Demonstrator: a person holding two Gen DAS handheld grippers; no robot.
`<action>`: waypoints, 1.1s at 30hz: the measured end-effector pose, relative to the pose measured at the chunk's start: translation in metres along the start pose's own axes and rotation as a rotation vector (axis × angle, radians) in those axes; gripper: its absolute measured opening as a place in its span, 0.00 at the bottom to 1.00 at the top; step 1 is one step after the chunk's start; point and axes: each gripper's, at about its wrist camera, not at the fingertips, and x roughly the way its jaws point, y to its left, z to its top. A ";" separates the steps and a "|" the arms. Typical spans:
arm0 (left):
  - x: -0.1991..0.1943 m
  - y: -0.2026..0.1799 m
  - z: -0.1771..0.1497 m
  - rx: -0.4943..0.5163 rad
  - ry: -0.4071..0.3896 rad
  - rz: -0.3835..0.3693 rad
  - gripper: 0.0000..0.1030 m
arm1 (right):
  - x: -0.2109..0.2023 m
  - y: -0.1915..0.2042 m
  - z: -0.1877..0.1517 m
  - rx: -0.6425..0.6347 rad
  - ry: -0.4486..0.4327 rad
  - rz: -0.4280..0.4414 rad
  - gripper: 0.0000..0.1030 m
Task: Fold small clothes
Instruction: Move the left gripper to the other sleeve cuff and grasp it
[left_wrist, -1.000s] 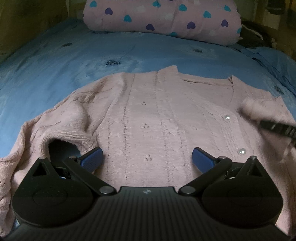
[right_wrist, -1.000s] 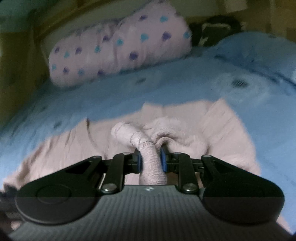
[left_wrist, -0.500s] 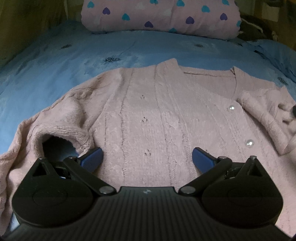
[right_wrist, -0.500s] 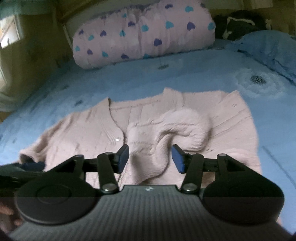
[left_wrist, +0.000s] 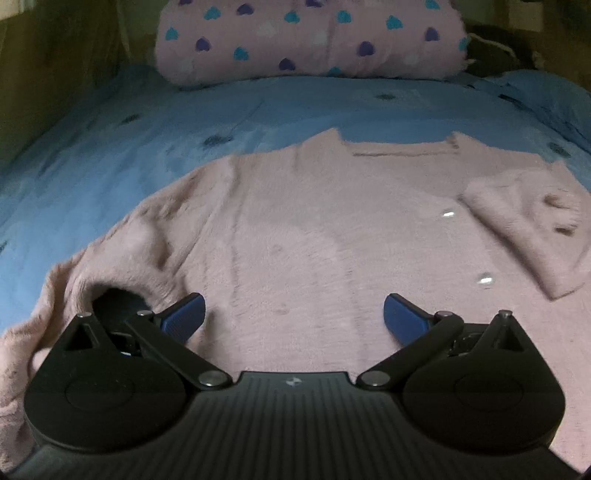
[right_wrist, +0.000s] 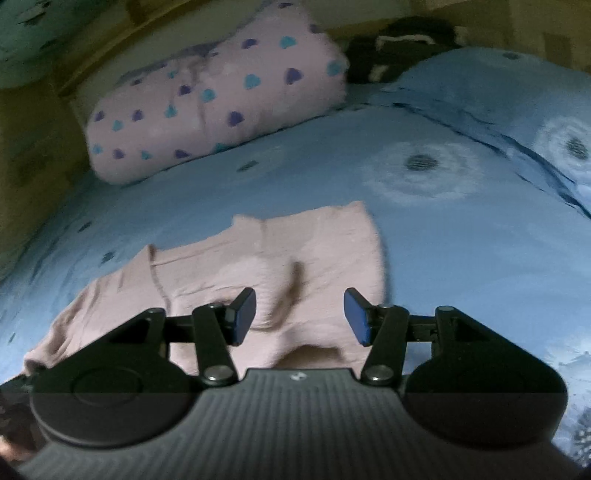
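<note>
Bedding in blue with dark flower marks (left_wrist: 258, 110) covers the whole work surface, and a pink cardigan (left_wrist: 314, 236) lies flat on it, front up, neckline toward a heart-print bolster (left_wrist: 314, 40) that sits well beyond the collar at the head of the bed. Relative to the cardigan: its right sleeve (left_wrist: 517, 229) is already laid inward across the chest, just beside the button line; its left sleeve (left_wrist: 122, 266) is not yet folded and lies bunched outward past the body, cuff opening dark and facing the camera. Two pale buttons (left_wrist: 448, 213) show on the placket near the folded sleeve. The left gripper (left_wrist: 293, 319) hangs over the lower body of the cardigan with its jaws spread wide and nothing between them, its near finger just beside the loose cuff. The right gripper (right_wrist: 300, 317) sits above the cardigan's right edge, jaws parted and empty, clear of the cloth. Judgement: the sleeve-folding step is half done. The next move calls for the left gripper to pinch the unfolded cuff and carry it across the chest to meet the other sleeve, keeping the knit from dragging. No brand, label or legible writing is visible on the garment or bedding; only a small pale emblem (left_wrist: 292, 382) on each gripper body, not readable.
</note>
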 end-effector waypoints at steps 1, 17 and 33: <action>-0.005 -0.007 0.004 0.014 0.000 -0.015 1.00 | 0.000 -0.005 0.002 0.009 0.001 -0.009 0.53; -0.023 -0.162 0.060 0.207 -0.072 -0.129 1.00 | -0.014 -0.055 0.010 0.156 0.014 -0.091 0.54; 0.025 -0.253 0.062 0.452 -0.120 -0.043 0.73 | -0.023 -0.070 0.006 0.210 0.047 -0.068 0.54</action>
